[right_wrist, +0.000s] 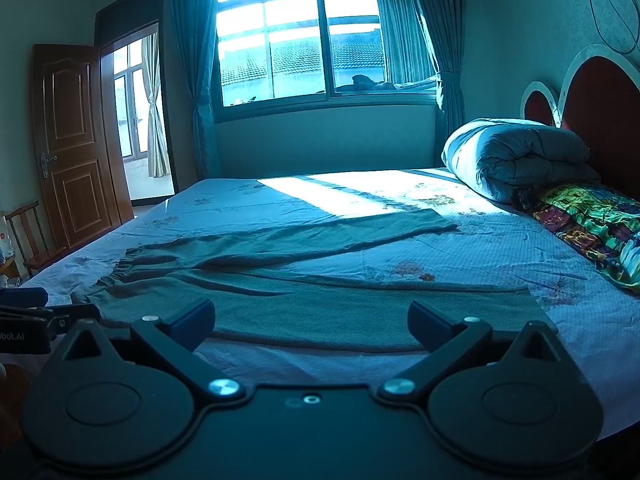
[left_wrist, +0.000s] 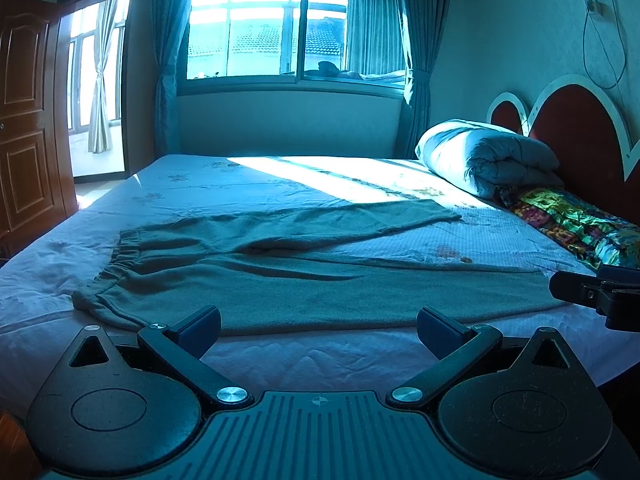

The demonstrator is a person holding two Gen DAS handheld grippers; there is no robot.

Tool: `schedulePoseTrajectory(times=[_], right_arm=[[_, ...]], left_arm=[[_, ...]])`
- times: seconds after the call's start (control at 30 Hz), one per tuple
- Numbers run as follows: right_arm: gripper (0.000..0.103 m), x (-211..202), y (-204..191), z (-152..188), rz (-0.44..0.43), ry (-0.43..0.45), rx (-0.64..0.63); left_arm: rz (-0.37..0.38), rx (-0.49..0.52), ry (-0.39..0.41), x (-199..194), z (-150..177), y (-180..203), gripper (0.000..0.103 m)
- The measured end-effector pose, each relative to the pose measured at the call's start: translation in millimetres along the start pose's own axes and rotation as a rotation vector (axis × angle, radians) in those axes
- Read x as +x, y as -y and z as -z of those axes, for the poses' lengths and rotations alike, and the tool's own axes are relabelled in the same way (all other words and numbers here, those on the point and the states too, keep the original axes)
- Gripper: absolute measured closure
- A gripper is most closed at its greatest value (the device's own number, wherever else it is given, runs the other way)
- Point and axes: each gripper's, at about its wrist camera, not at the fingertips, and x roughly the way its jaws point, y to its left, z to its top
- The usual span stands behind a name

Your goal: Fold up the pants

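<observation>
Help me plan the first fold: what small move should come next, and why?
Probably bring the open left gripper down onto the near edge of the grey-green fleece pants, toward the elastic waistband. The pants lie flat and unfolded, legs spread apart, and the right gripper is open too; neither grips cloth.

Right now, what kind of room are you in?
A bedroom, most likely. There is a big bed with a headboard, a rolled quilt by it, and a curtained window behind. Grey-green pants lie spread flat on the bed, not yet folded.
</observation>
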Motion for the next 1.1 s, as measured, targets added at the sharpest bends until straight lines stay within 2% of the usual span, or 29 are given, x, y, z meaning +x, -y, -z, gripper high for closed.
schedulePoseTrajectory(times=[0.4,0.47,0.53,0.63,0.7,0.77,0.83,0.93,1.0,1.1], right_arm=[[0.006,1.1,-0.1,3.0,-0.006,0.000,-0.003],[0.006,1.4,0.7,-2.5,-0.015,0.007,-0.011],[0.006,4.7,3.4,-12.4,-0.047,0.023,-0.019],[0.006,18.6,5.4,-26.8,-0.076,0.045,-0.027],[0.006,33.5,5.2,-36.6,-0.108,0.042,-0.024],[0.006,50.0,1.3,-48.0,-0.114,0.052,-0.048],[0.006,70.7,-2.2,-62.3,-0.116,0.057,-0.075],[0.006,101.7,-2.0,-81.1,-0.127,0.073,-0.072],[0.006,125.7,-2.7,-91.6,-0.124,0.065,-0.066],[0.007,177.2,-5.8,-105.7,-0.117,0.008,-0.067]], left_arm=[[-0.002,0.002,-0.009,0.8,-0.2,0.0,0.000],[-0.019,0.002,-0.013,3.9,-1.4,-4.6,0.000],[-0.066,-0.005,-0.011,11.7,-7.1,-16.4,0.000],[-0.103,-0.036,-0.024,27.4,-17.9,-47.0,0.000],[-0.157,-0.059,-0.038,44.5,-27.4,-75.1,0.000],[-0.166,-0.077,-0.046,59.5,-36.9,-102.0,0.000],[-0.186,-0.072,-0.032,76.2,-46.5,-128.4,0.000],[-0.260,-0.031,-0.047,109.9,-56.8,-167.6,0.000],[-0.295,-0.040,-0.057,135.4,-61.2,-196.9,0.000],[-0.286,-0.112,-0.091,181.9,-67.9,-243.2,0.000]])
